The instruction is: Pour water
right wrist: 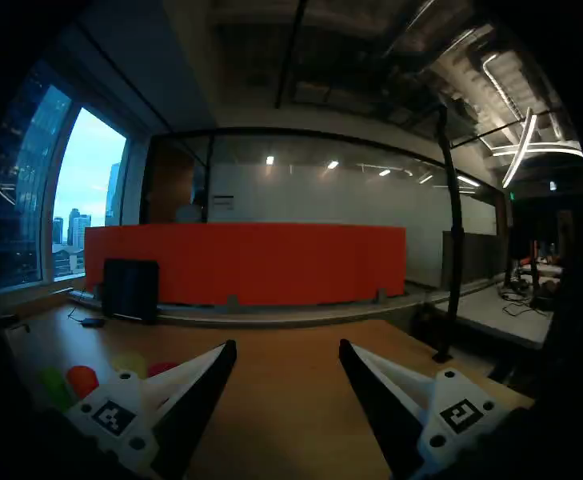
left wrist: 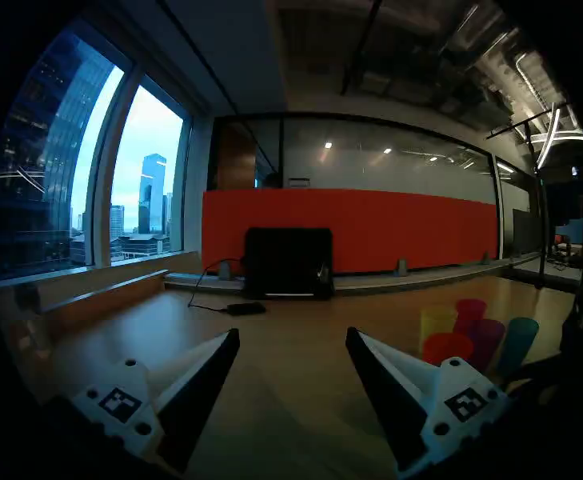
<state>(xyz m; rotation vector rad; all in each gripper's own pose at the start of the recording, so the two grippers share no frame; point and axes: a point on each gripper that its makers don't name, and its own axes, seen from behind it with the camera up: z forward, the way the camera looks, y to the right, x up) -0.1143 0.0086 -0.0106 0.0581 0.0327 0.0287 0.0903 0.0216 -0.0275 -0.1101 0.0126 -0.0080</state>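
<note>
Left hand-held gripper (left wrist: 291, 332) hovers over the wooden counter (left wrist: 291, 416), fingers wide apart, nothing between them, and the coloured cups (left wrist: 471, 332) cluster just beyond its right finger. Right hand-held gripper (right wrist: 285, 344) is spread too, gripping nothing, with the coloured cups (right wrist: 83, 376) low beside its left finger
</note>
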